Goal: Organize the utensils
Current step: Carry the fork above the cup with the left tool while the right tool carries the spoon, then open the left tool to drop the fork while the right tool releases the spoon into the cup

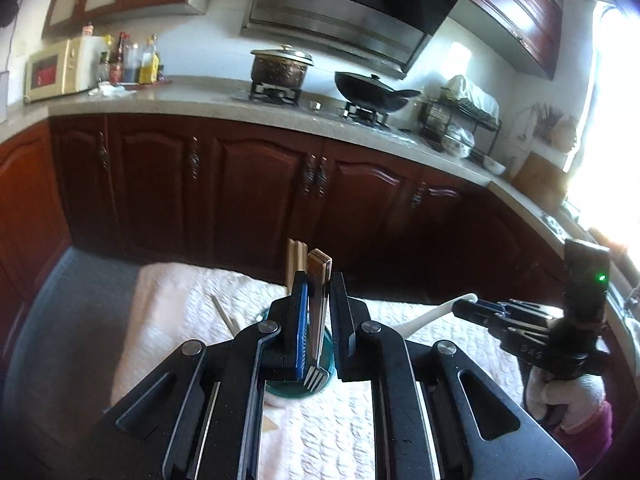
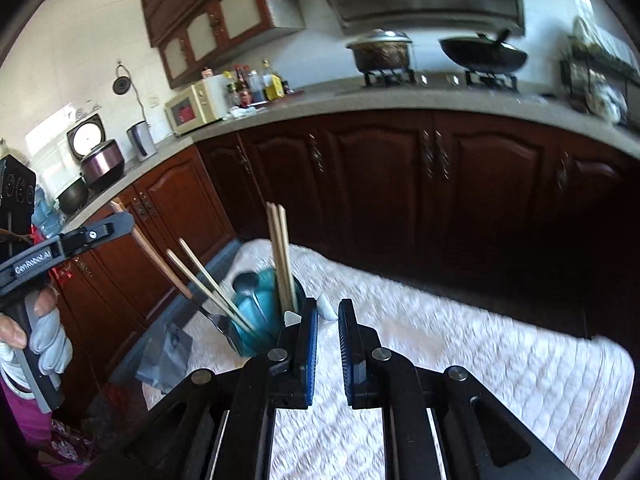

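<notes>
My left gripper [image 1: 319, 280] is shut on a wood-handled fork [image 1: 318, 312], held upright with its tines down over a teal cup [image 1: 298, 390] on the white quilted cloth. Chopsticks [image 1: 295, 256] stand in the cup behind it. My right gripper [image 1: 466, 308] holds a white ceramic spoon [image 1: 432, 318] to the right. In the right wrist view my right gripper [image 2: 328, 312] is closed on the white spoon [image 2: 326, 308] beside the teal cup [image 2: 260, 320], which holds chopsticks [image 2: 282, 256] and a metal spoon [image 2: 246, 282]. The left gripper [image 2: 120, 220] holds the fork [image 2: 160, 264] slanted into the cup.
The cloth [image 2: 460, 360] covers a low table in front of dark wood cabinets [image 1: 260, 184]. A loose chopstick [image 1: 226, 316] lies on the cloth left of the cup. A stove with a pot [image 1: 282, 66] and wok [image 1: 372, 90] is on the far counter.
</notes>
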### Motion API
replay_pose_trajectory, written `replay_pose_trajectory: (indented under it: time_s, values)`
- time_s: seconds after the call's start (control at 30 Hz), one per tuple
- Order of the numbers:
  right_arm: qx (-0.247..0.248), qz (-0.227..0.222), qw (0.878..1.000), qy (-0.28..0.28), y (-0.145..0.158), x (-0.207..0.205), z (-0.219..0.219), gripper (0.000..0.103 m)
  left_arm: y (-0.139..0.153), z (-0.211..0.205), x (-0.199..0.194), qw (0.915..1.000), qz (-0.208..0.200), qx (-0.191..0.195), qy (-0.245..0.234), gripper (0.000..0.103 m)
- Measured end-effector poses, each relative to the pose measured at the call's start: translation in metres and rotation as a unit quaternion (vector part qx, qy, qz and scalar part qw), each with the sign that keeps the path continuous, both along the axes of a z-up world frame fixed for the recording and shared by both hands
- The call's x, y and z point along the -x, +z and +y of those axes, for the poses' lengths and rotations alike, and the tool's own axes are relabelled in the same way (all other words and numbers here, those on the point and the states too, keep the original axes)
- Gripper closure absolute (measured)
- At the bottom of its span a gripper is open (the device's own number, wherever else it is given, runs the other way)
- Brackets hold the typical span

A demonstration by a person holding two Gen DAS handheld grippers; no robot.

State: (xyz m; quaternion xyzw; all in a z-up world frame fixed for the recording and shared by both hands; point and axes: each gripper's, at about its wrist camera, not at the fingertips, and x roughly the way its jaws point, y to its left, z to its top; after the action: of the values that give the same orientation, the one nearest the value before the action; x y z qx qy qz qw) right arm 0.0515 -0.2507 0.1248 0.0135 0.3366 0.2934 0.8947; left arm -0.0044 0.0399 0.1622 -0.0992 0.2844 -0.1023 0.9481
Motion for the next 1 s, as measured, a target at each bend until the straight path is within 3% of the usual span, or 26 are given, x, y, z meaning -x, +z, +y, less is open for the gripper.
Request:
replay_pose_trajectory:
  time_s: [0.2, 0.8, 1.0]
  values:
    - [0.014, -0.001, 1.0, 0.027, 0.004, -0.018, 0.037, 0.094, -0.011, 0.007, -0.017, 0.9989, -0.009, -0.026, 0.037, 0.094]
    - [0.093, 0.055, 0.992, 0.059, -0.051, -0.061, 0.098, 0.093, -0.069, 0.003, -0.054, 0.9961, 0.04, -0.048, 0.062, 0.094]
    - [0.129, 0.075, 0.986, 0.07, -0.076, -0.071, 0.118, 0.094, -0.071, -0.002, -0.059, 0.9948, 0.029, -0.066, 0.072, 0.094]
